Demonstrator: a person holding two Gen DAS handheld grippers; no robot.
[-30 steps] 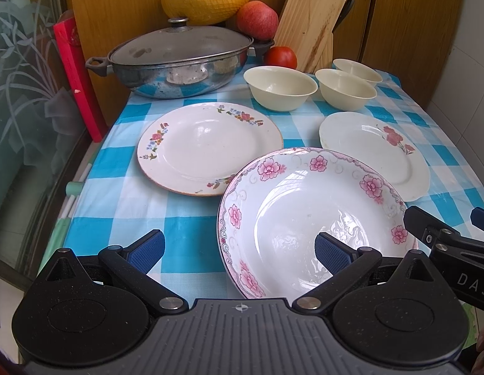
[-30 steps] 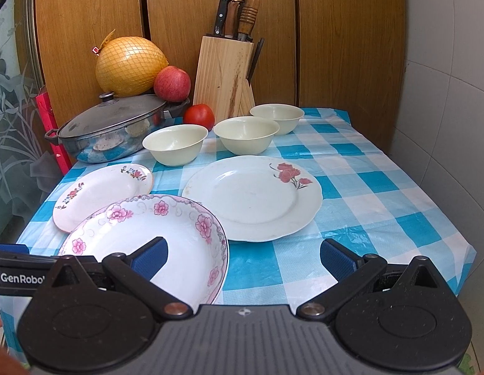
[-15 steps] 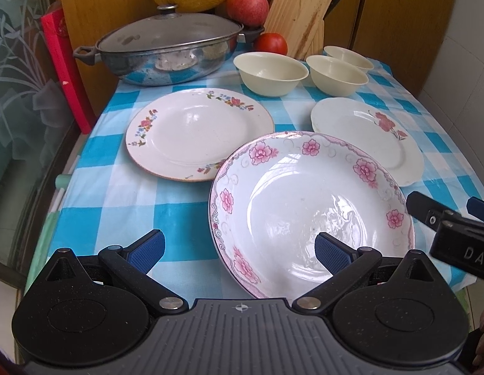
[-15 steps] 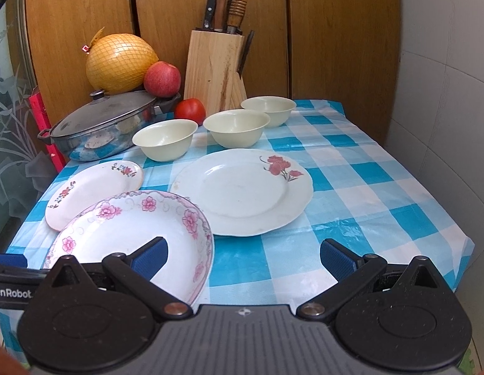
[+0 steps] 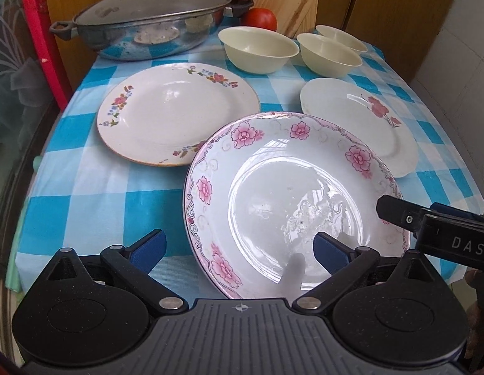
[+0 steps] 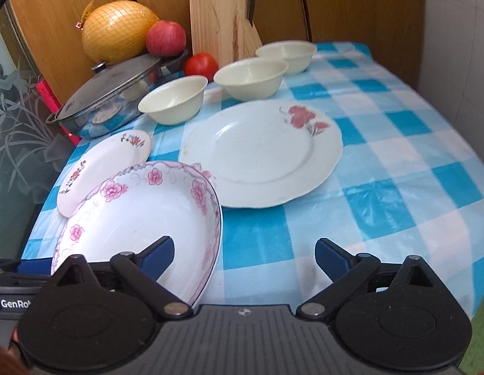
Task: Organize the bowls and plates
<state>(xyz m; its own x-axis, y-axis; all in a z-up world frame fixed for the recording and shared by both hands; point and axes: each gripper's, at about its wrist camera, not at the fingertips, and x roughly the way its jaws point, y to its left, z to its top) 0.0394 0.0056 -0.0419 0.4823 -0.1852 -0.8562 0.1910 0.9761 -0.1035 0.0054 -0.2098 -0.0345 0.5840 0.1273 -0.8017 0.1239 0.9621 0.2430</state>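
At the near edge of the table (image 6: 398,162), the left gripper (image 5: 239,251) is held wide apart and clamps nothing, its blue pads (image 5: 148,248) set either side of the near-left rim of the pink-flowered deep plate (image 5: 292,206). The right gripper (image 6: 243,257) is seen beside it, its jaws closing but not yet pressing on anything; the deep plate's right rim lies between them, one pad over the bowl of the plate and one over the checked cloth (image 6: 413,143). The deep plate is placed near the near-left corner. Just behind it, toward the left edge, the small floral plate (image 5: 176,112) is overlapped at its rim by the deep plate. In the middle, the red-flowered plate (image 6: 264,153) is laid flat, just beside the deep plate. Further back, three cream bowls (image 6: 175,100) are lined up in a row, apart from one another. Along the far edge, a lidded pan (image 5: 148,25), a tomato (image 6: 200,64) and a wooden knife block (image 6: 221,22) are ranged against the wooden panels.
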